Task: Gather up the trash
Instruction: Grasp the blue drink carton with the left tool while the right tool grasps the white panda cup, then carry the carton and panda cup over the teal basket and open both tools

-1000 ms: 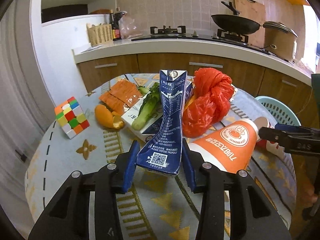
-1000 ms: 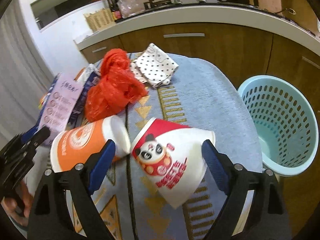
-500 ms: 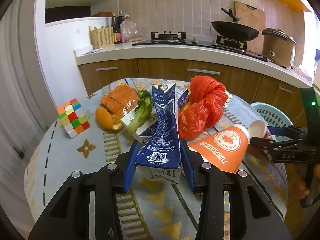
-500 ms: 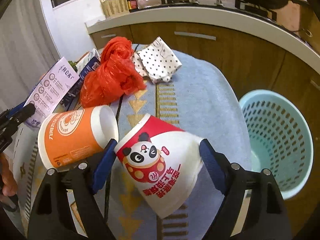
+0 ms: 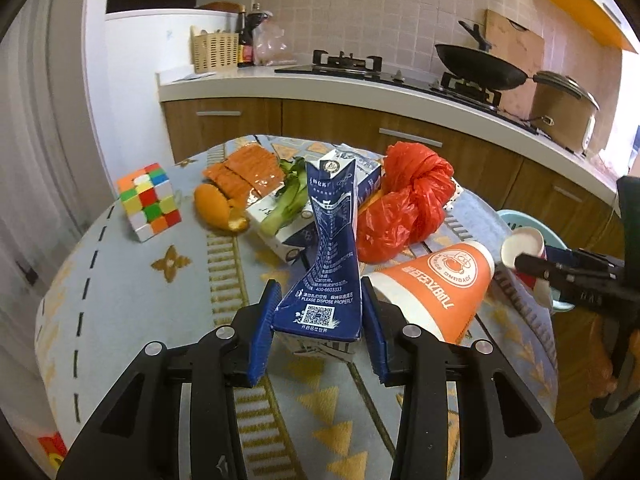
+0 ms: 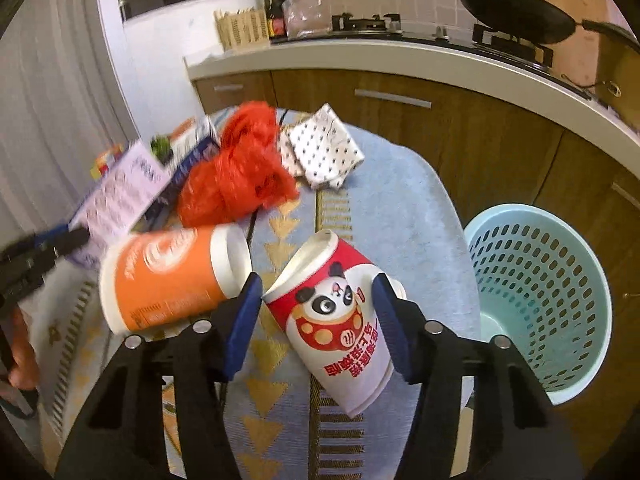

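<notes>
A blue carton is held upright in the left gripper. Its flat bottom end is squeezed between the two blue pads, and its folded top points up and away. The carton is held just above the table.

A red and white panda cup is pinched in the right gripper. The cup is tilted, and its side is pressed in by the jaws. Its open mouth points up and to the left.

An orange cup is lying on its side on the table, just beside the panda cup. A red bag is bunched up behind the orange cup. A spotted cloth is lying next to the bag.

A light blue basket is standing on the floor to the right of the table.

Further left, a green leaf is resting on a flat box. An orange peel and a colour cube are found nearby.
</notes>
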Demonstrator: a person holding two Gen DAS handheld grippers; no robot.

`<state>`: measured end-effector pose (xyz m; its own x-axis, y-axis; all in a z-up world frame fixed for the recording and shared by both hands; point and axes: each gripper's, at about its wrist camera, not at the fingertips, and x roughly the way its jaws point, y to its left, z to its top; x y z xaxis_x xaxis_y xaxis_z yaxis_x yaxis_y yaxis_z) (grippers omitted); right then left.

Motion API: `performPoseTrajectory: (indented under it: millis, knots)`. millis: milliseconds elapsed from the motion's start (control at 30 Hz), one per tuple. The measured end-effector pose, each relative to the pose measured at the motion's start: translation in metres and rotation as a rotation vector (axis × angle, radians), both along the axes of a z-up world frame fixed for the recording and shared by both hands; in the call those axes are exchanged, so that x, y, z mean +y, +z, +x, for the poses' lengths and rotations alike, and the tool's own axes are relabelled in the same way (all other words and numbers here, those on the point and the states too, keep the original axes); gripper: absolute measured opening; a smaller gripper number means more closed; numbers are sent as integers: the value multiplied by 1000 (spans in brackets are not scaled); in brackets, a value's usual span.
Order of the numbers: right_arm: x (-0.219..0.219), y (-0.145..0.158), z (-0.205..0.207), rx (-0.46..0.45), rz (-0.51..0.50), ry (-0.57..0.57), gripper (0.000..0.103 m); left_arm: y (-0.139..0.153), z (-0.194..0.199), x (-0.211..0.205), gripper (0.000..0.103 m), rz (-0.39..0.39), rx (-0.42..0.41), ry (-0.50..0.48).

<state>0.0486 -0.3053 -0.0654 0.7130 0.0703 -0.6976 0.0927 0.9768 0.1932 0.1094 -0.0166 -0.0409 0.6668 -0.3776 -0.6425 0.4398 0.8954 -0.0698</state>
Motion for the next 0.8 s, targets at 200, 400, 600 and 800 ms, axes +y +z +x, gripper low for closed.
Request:
performPoseTrajectory:
  millis: [200, 400, 600, 800]
  knots:
    - [-33, 3, -8, -50, 282, 35, 53, 3, -1, 16, 38, -69, 55, 22]
    - [-30, -8, -14, -44, 289, 36, 53, -9, -2, 13, 38, -43, 81, 29]
    - [-3, -5, -8, -13, 96, 56, 53, -28, 6, 9, 38, 2, 114, 42]
    - [2, -19, 2, 56, 46, 55, 81, -34, 16, -2, 38, 42, 128, 41]
